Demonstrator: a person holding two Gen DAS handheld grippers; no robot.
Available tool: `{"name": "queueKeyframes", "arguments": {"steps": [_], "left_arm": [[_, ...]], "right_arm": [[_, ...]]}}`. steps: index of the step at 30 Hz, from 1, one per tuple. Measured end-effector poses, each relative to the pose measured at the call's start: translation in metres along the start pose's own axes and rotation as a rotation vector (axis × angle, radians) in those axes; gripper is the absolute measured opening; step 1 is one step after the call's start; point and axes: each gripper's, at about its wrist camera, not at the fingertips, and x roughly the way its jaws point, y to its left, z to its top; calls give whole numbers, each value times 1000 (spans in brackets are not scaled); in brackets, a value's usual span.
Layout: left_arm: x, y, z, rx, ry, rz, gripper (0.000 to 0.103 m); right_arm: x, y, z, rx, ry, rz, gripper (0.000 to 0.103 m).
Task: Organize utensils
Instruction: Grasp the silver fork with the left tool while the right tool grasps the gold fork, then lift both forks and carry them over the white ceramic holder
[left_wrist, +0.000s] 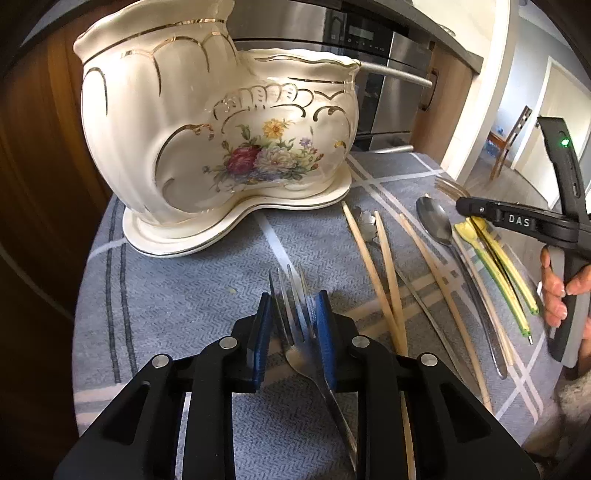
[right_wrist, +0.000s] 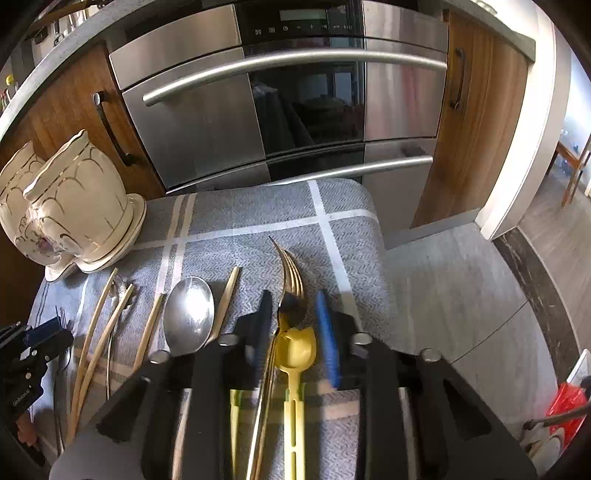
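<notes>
Steel fork (left_wrist: 295, 325) sits clamped in the left gripper (left_wrist: 293, 325), raised before the flowered holder (left_wrist: 221, 136) — likely mid-delivery. Right gripper (right_wrist: 295, 332) hangs spread over a gold fork (right_wrist: 290, 273) and yellow spoon (right_wrist: 295, 350) on the cloth (right_wrist: 258, 218) — next, probably tip the fork into the holder's mouth.

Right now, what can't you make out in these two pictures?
- Left wrist view: silver metal fork handle runs under the left claw.
- Right wrist view: gold fork and yellow plastic spoon handles hidden by the right claw.
- Cream floral ceramic holder interior unseen.

"DAS" on right gripper (left_wrist: 466, 209)
</notes>
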Motion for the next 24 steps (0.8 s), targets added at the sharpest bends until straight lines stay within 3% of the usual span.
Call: {"name": "queueKeyframes", "arguments": {"steps": [6, 9, 17, 24], "left_arm": [[-7, 5, -2, -18, -17, -11, 20], [-13, 8, -2, -22, -37, -13, 6], [-23, 14, -5, -35, -44, -28, 2], [-43, 16, -3, -34, -97, -35, 2]], "right_arm": [[-6, -3, -2, 46, -16, 36, 10], [-10, -3, -2, 61, -24, 58, 9], [-35, 4, -3, 78, -75, 116, 5], [-65, 14, -1, 58, -143, 138, 3]]}}
